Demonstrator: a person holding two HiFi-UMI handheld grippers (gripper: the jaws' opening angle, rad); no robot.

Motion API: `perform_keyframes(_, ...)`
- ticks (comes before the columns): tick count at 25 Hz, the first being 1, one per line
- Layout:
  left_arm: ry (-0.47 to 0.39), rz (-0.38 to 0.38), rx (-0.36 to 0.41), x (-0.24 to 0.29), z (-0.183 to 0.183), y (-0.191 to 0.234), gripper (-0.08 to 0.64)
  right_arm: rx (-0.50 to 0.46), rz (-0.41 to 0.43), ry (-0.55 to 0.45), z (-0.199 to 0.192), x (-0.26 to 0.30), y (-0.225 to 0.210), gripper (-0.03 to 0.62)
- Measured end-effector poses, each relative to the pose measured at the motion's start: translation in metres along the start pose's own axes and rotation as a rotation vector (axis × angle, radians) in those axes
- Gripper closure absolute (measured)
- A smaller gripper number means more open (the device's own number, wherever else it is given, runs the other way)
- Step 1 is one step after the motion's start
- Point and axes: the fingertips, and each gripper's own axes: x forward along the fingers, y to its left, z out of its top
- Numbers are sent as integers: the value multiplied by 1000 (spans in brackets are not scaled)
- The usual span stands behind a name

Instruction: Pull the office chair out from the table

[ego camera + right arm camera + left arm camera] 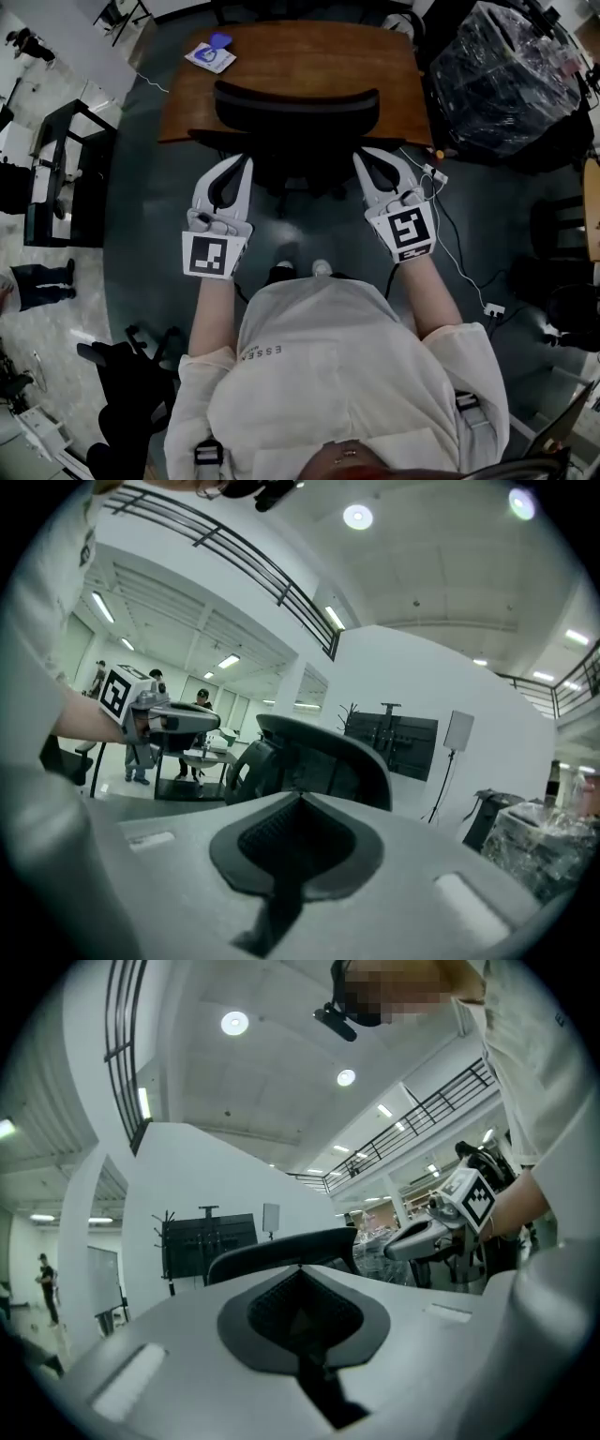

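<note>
Since nothing's grabbed yet, I'd call this the reach-in step before the pull.

Nearest, the left gripper (244, 162) and right gripper (362, 156) both have their jaws pressed together and empty, one by each side of the office chair (296, 108). I can't tell if they touch it. The chair is tucked against the wooden surface (309, 47). Next, probably open up, clamp or hook the backrest, then pull straight back.
</note>
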Motion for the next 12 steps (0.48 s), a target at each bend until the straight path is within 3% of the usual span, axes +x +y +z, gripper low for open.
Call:
perform_keyframes(4, 0, -130, 278, 20, 26, 14, 541, -79, 12, 32, 32, 10, -11, 600)
perform_keyframes(6, 15, -173, 349, 29, 37, 19, 546, -92, 50, 42, 48, 13, -13, 521)
perform_keyframes(7, 39, -199, 378, 35, 39, 21, 534, -113, 65, 57, 53, 15, -15, 512)
perform_keyframes(10, 130, -308, 537, 53, 32, 23, 319, -238, 105, 119, 63, 28, -20, 443)
perform_keyframes(12, 162, -374, 662, 63, 30, 23, 296, -341, 132, 171, 67, 39, -22, 378)
